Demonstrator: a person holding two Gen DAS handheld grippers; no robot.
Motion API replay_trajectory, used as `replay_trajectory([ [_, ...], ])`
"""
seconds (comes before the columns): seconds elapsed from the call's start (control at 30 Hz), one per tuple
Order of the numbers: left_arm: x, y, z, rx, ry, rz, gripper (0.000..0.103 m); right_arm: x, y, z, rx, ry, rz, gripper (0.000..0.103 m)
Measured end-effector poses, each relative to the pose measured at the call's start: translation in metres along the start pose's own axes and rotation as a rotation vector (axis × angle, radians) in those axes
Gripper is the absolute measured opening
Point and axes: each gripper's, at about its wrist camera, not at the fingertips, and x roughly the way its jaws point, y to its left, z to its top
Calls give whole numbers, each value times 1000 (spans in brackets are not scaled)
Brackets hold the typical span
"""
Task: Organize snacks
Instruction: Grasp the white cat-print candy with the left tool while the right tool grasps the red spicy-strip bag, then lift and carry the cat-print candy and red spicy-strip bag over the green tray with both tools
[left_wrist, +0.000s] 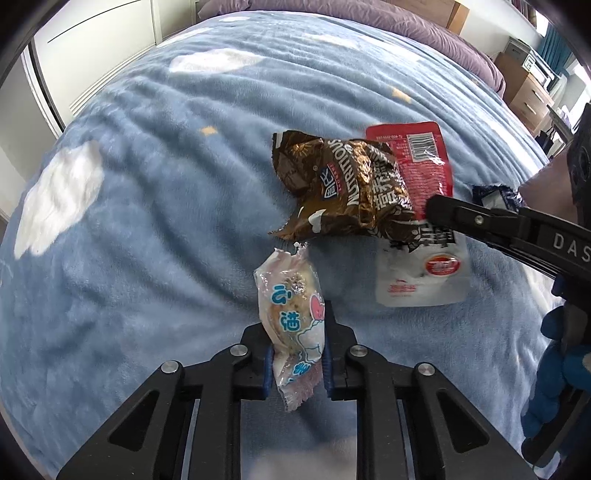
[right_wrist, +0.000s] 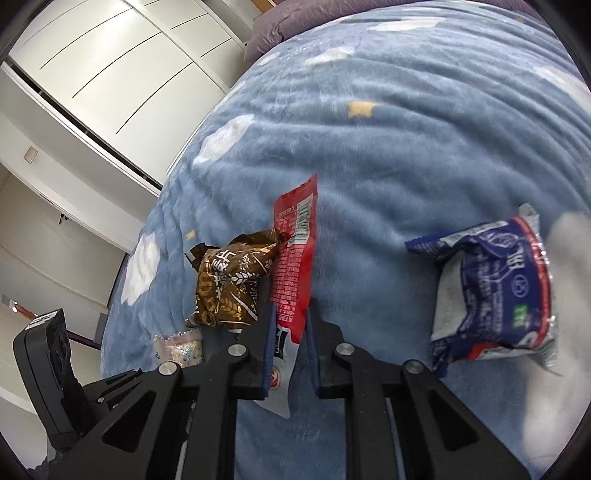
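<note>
Left tongs (left_wrist: 295, 350) clamped on pale cake packet (left_wrist: 291, 314); right tongs (right_wrist: 290, 350) pinching red-white pouch (right_wrist: 293, 258). Light, crinkly, slippery film; probably safest gripped mid-body, gently, since contents crushable.

Left wrist view: two tools closed on snack packets over a bed.

The left tool (left_wrist: 295, 354) is seen clamped on a pale pink-and-white snack packet (left_wrist: 293, 325), which is held upright between the blue pads. A crumpled brown foil packet (left_wrist: 343, 188) is laid on the blue cloud-patterned blanket (left_wrist: 147, 184), overlapping a red-and-white pouch (left_wrist: 424, 236). The pouch is gripped at its middle by the right tool (left_wrist: 430, 210), entering from the right. A dark blue wrapper (left_wrist: 495, 195) is partly hidden behind that tool.
</note>
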Motion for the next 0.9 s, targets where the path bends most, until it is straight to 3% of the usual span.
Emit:
replay_trajectory([
  [0.5, -30, 3, -9, 10, -43, -14, 13, -39, 11, -3, -101, -31, -77, 0],
  [0.9, -51, -2, -10, 10, -71, -2, 13, -43, 16, -13, -170, 6, -122, 0],
])
